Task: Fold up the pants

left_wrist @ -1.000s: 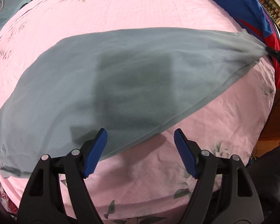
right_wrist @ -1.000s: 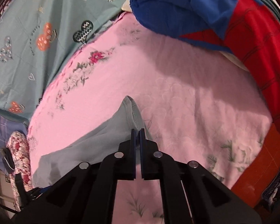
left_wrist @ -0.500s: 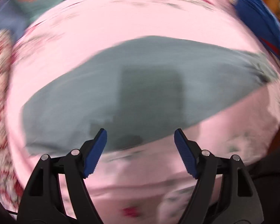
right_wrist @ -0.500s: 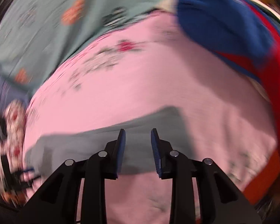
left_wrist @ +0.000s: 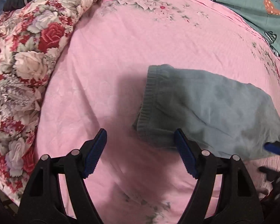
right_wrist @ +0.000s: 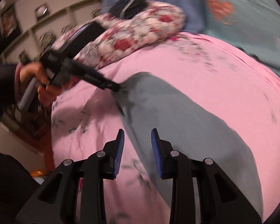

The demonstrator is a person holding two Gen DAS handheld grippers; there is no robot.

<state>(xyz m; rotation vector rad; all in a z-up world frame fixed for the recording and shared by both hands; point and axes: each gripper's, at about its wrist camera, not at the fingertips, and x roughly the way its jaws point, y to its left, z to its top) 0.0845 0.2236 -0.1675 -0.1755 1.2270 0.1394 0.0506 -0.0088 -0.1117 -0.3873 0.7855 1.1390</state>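
Observation:
The grey pants (left_wrist: 205,108) lie flat on the pink bedsheet (left_wrist: 121,56), ribbed waistband end toward the left. My left gripper (left_wrist: 140,153) is open and empty, its right pad at the waistband's near corner. In the right wrist view the left gripper (right_wrist: 113,87) touches that end of the pants (right_wrist: 177,123). My right gripper (right_wrist: 138,153) is open and empty, hovering over the near edge of the pants. Its blue tip shows in the left wrist view (left_wrist: 276,148) at the far right.
A floral quilt (left_wrist: 28,56) is bunched along the left side of the bed. A teal patterned blanket (left_wrist: 261,3) lies at the far right. The bed's edge and a red-brown floor (right_wrist: 46,149) are near me.
My right gripper has opened and let go of the pants end. Both grippers have swung toward the waistband end, and the left one now sits at that corner.

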